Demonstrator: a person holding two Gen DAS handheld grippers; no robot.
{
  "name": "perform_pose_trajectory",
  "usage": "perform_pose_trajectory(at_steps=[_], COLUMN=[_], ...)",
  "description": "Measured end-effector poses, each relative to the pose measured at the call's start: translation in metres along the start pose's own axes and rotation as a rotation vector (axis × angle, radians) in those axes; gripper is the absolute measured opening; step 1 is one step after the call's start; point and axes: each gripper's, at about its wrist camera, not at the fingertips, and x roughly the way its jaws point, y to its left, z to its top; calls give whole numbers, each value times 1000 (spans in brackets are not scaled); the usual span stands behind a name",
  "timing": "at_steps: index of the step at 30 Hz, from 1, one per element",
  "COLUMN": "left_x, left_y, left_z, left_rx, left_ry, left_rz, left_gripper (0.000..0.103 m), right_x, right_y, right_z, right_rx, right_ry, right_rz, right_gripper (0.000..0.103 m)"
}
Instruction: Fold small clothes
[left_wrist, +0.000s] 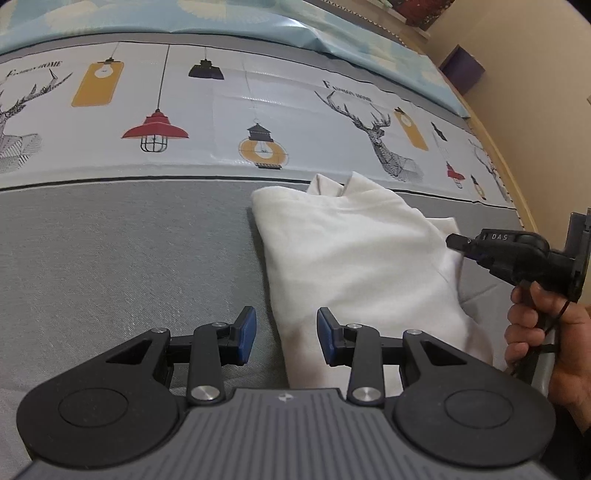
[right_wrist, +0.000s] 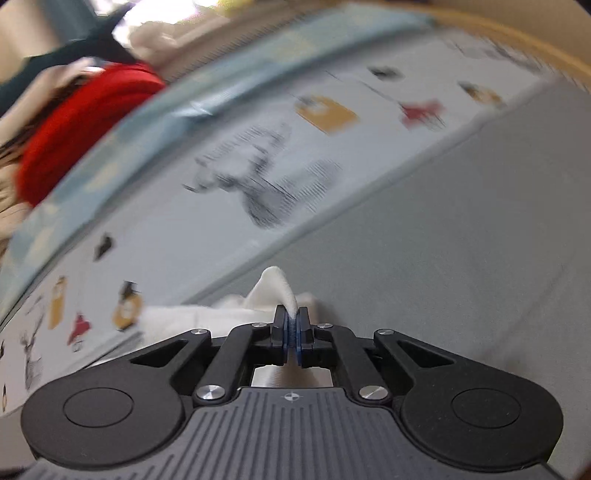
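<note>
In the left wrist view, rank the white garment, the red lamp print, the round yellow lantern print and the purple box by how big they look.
Largest to smallest:
1. white garment
2. red lamp print
3. round yellow lantern print, close to the lamp, so unsure
4. purple box, though it sits farthest from the camera

"Fashion HOME" on the printed cloth (left_wrist: 258, 99) (twice); "DAS" on right tongs (left_wrist: 458, 242).
</note>
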Motion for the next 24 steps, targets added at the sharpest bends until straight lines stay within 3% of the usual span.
perform_pose_trajectory(at_steps=[4, 7, 12, 14, 16, 18, 20, 22, 23, 24], left_x=[1, 4, 9, 12, 15, 16, 15, 14, 13, 14], left_y=[-10, -18, -32, -35, -34, -29, -24, -20, -17, -14], left_z=[-3, -3, -6, -8, -10, -10, -8, -5, -4, -2], left_rx=[15, 22, 28, 24, 10, -14, -34, -57, -71, -88], left_ry=[1, 2, 4, 10, 17, 20, 12, -3, -10, -15], left_rz=[-15, -30, -46, -44, -35, -26, -18, -15, -17, -22], left_gripper=[40, 40, 40, 40, 40, 40, 40, 47, 48, 48], right_x=[-26, -52, -79, -72, -57, -56, -65, -82, -89, -94], right_y=[7, -2, -17, -20, -26, -28, -30, -29, -30, -33], right_z=[-3, -7, -38, -60, -81, -85, -74, -58, -50, -43], right_rx=[-148, -232, -439, -542, -644, -698, -653, -584, -538, -479], right_ry=[-69, -69, 135, 269, 375, 358, 306, 192, 138, 95], right_rz=[-45, 34, 246, 206, 81, 25, 57, 96, 123, 152], right_gripper=[17, 25, 25, 24, 24, 25, 25, 25, 28, 39])
